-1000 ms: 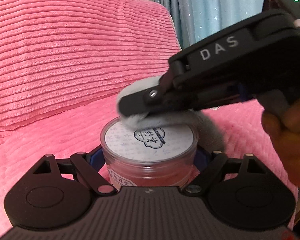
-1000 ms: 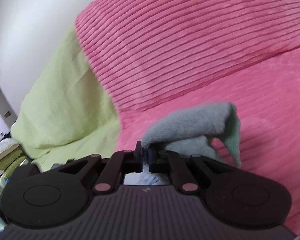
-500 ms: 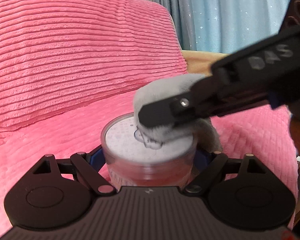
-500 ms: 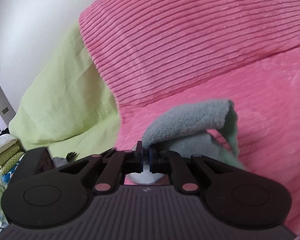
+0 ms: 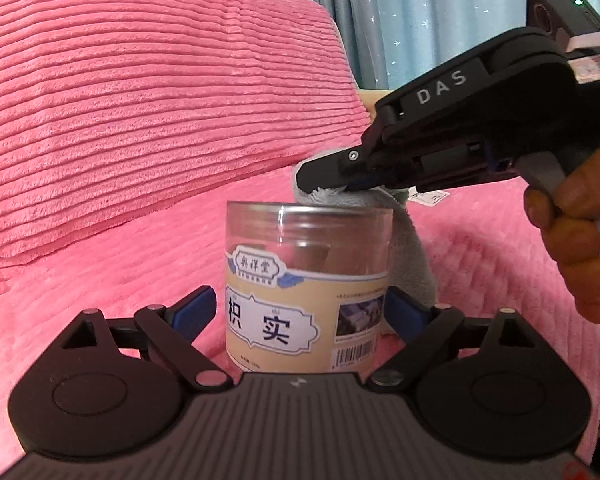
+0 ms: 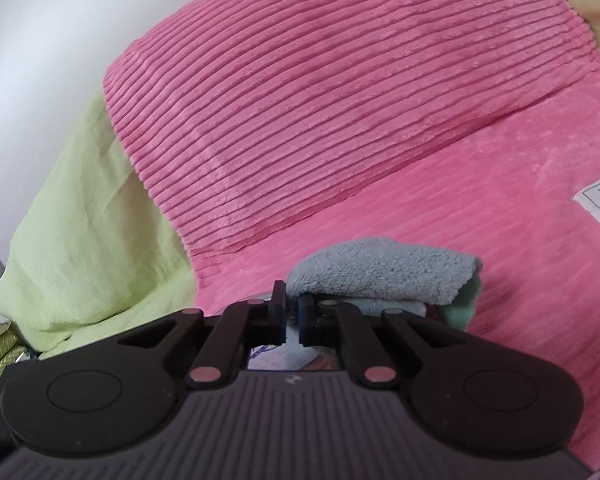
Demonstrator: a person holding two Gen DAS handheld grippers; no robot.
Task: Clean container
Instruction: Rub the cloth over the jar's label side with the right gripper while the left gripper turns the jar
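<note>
One clear container (image 5: pixel 308 280) stands upright on the pink bedspread (image 5: pixel 100 280), its beige label printed with the large characters 枳实 and a barcode. The left gripper (image 5: pixel 300 316) clamps it between two blue pads (image 5: pixel 194 308), one touching each side. Right of the lid, one grey cloth (image 5: pixel 380 200) rests on the container's top edge and drapes behind it, pinched in the closed right gripper (image 6: pixel 293 316), whose black body reads "DAS". A hand (image 5: pixel 576 240) holds that gripper's handle.
</note>
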